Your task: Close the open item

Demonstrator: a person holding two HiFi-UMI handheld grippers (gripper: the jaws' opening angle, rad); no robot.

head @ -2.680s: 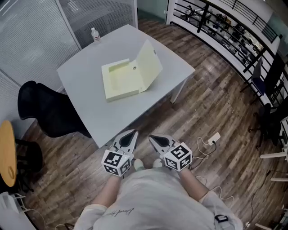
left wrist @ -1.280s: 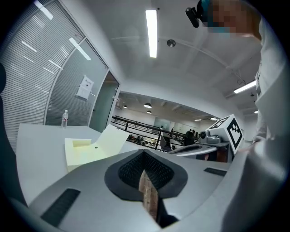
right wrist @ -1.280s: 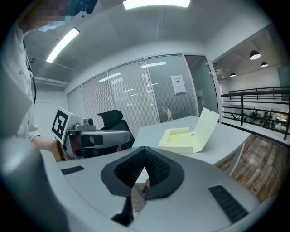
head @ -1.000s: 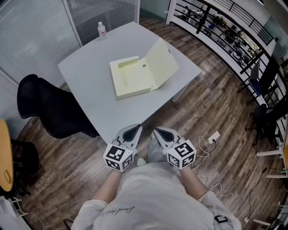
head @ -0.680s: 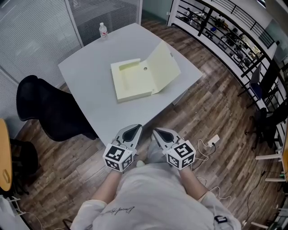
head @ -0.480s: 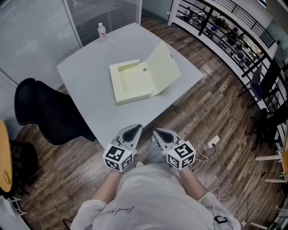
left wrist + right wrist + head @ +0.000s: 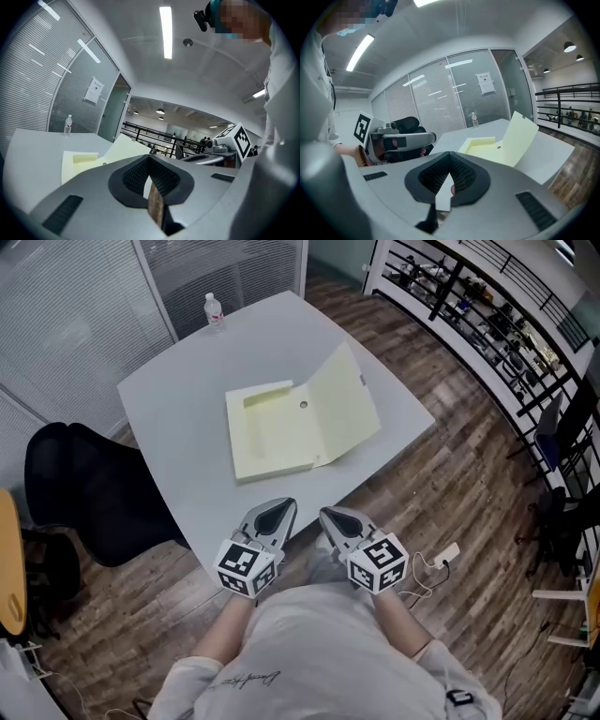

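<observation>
- Folder (image 7: 272, 432): lies open on the table (image 7: 178, 399), straight ahead of both grippers and well apart from them.
- Lid (image 7: 345, 409): stands tilted on the folder's right side. The hinge line runs away from the person.
- Left gripper (image 7: 273, 515): clenched, nothing between the jaws, held close to the body.
- Right gripper (image 7: 336, 519): clenched, likewise empty.
- Judgement: the right gripper is on the lid's side and slightly nearer. Closing calls for reaching forward, then swinging the lid leftward over the tray.
</observation>
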